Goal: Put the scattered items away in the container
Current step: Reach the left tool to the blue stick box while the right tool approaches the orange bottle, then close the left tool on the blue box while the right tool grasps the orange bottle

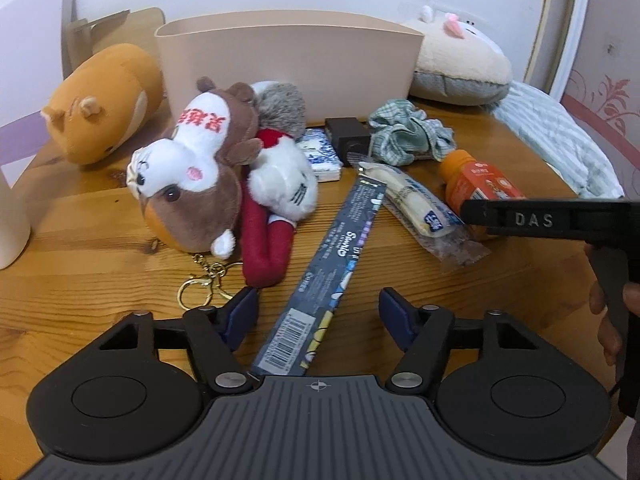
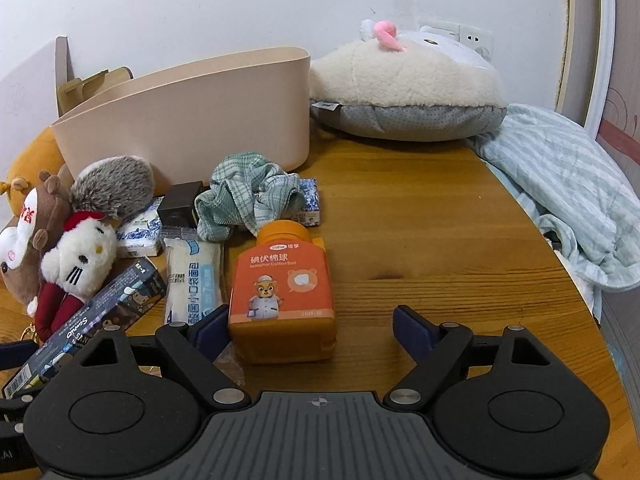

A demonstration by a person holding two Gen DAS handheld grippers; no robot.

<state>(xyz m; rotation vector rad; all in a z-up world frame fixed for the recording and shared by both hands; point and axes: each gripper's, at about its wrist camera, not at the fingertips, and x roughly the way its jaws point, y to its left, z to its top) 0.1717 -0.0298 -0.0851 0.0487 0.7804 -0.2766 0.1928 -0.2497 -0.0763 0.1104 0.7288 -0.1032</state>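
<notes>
Orange bottle (image 2: pixel 282 292) seemingly untouched between spread right gripper (image 2: pixel 310 330); left gripper (image 1: pixel 318 316) spread.

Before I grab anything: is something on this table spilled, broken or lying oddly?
Nothing looks spilled or broken. The orange bottle lies on its side with its cap on, by the right gripper. The long dark box runs diagonally, one end propped on the white packet. The beige container stands upright.

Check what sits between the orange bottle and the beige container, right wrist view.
A crumpled green checked cloth lies between the orange bottle and the beige container, in the right wrist view.
</notes>
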